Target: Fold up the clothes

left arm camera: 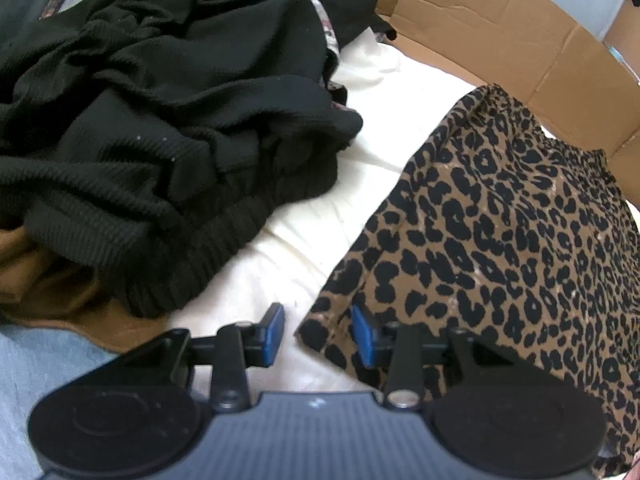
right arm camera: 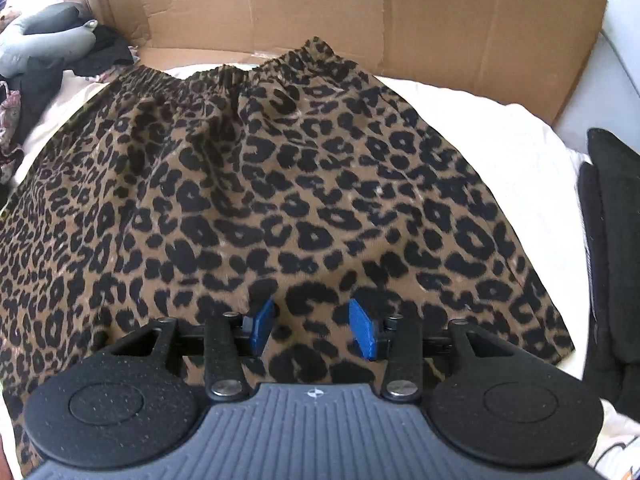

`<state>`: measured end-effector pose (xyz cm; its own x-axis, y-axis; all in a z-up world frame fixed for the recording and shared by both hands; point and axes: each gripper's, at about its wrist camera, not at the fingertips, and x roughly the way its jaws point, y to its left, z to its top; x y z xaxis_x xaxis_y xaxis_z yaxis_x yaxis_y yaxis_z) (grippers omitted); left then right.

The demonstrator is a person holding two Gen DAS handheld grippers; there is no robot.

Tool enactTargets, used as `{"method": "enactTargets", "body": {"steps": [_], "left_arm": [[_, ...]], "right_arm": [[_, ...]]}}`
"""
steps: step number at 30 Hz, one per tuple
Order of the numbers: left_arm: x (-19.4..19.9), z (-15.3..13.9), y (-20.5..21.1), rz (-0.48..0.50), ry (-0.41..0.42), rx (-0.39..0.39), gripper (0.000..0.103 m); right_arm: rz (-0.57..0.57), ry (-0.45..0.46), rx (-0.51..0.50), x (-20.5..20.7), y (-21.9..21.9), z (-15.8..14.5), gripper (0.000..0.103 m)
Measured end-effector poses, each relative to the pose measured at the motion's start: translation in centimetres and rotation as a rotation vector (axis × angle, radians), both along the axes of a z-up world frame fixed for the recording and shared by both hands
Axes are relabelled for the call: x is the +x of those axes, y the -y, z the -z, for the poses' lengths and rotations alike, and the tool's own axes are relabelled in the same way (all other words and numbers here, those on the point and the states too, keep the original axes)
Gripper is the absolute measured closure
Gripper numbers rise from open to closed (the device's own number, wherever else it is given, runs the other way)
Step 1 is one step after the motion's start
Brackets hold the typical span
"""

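Note:
A leopard-print skirt lies spread flat on a white sheet, its gathered elastic waistband at the far side. My right gripper hovers over the skirt's near hem, jaws apart, with only flat cloth showing between the blue pads. In the left wrist view the same skirt fills the right side. My left gripper stands open at the skirt's near left corner. Its right pad is over the print edge and its left pad over the white sheet. Nothing is pinched.
A heap of black knit clothes lies to the left, with a brown garment under it. Cardboard walls stand behind the sheet. Folded black clothes sit at the right edge, a grey cushion at far left.

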<state>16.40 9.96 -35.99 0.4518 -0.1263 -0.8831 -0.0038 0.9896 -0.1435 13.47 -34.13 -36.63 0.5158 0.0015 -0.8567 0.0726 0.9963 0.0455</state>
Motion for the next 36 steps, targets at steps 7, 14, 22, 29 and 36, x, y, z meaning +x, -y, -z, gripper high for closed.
{"method": "enactTargets", "body": {"steps": [7,14,22,29,36], "left_arm": [[-0.1,0.0,-0.3,-0.007,0.001,0.001,0.07],[-0.1,-0.1,0.0,0.0,0.008,0.039,0.079],[0.1,-1.0,-0.6,-0.051,0.008,0.081,0.097],[-0.3,-3.7,0.3,-0.037,0.042,0.044,0.092],[-0.8,-5.3,3.2,0.044,0.031,-0.055,0.081]], "right_arm": [[-0.017,-0.034,0.004,0.9,-0.8,1.3,0.054],[-0.02,-0.079,-0.01,-1.3,-0.6,1.9,0.054],[-0.051,-0.159,-0.023,-6.0,-1.1,2.1,0.054],[-0.06,-0.201,0.022,-7.6,-1.0,0.3,0.055],[-0.157,-0.184,0.073,-9.5,-2.6,-0.7,0.055]]}}
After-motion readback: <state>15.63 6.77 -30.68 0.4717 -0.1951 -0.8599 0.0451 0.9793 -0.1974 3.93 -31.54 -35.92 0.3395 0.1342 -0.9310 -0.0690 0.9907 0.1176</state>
